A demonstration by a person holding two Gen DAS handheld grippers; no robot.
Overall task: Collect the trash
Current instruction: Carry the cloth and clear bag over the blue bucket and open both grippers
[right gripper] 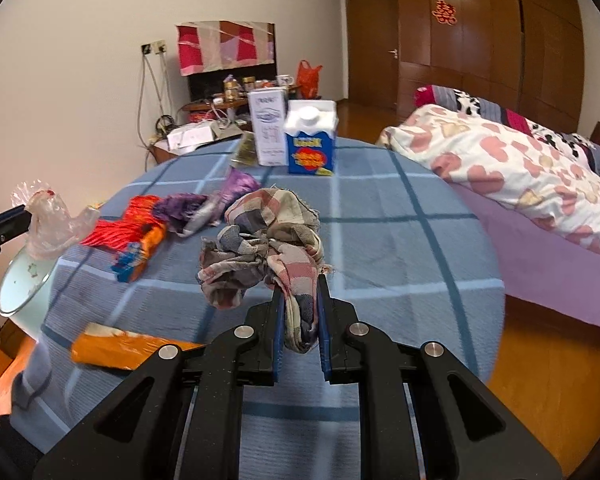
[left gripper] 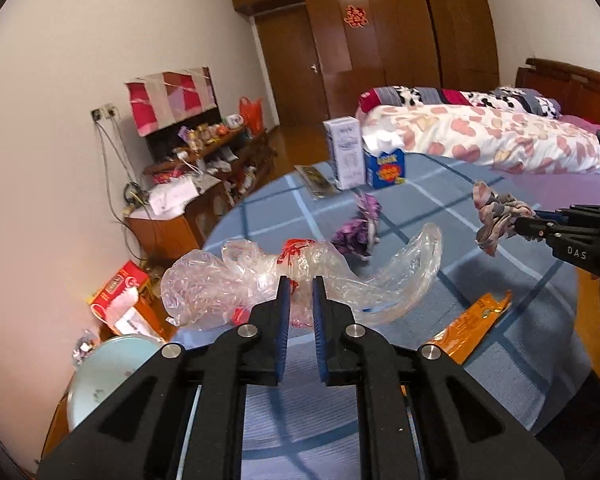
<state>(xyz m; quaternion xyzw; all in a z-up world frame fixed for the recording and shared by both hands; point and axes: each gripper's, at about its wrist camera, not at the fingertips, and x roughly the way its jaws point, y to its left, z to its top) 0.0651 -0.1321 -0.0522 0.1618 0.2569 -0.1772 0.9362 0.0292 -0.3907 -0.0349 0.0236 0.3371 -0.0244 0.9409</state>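
Trash is spread over the round table (right gripper: pixel 380 240), which is covered in a blue checked cloth. A crumpled clear plastic bag (left gripper: pixel 236 280) is pinched between the closed jaws of the left gripper (left gripper: pixel 300 292) and is held just off the table's left edge, above a pale green bowl (right gripper: pixel 20 280). A checked rag (right gripper: pixel 268 240) is clamped in the closed jaws of the right gripper (right gripper: pixel 299 292) and is lifted clear of the table's near centre. Purple foil wrappers (right gripper: pixel 220 200) and a red-orange wrapper (right gripper: pixel 132 232) are seen left of table centre, touching each other. An orange packet (right gripper: pixel 120 348) lies at the table's near-left edge. A white carton (right gripper: pixel 269 128) and a blue milk carton (right gripper: pixel 310 140) stand upright side by side at the table's far edge, with a small dark sachet (right gripper: pixel 245 152) lying flat just left of them.
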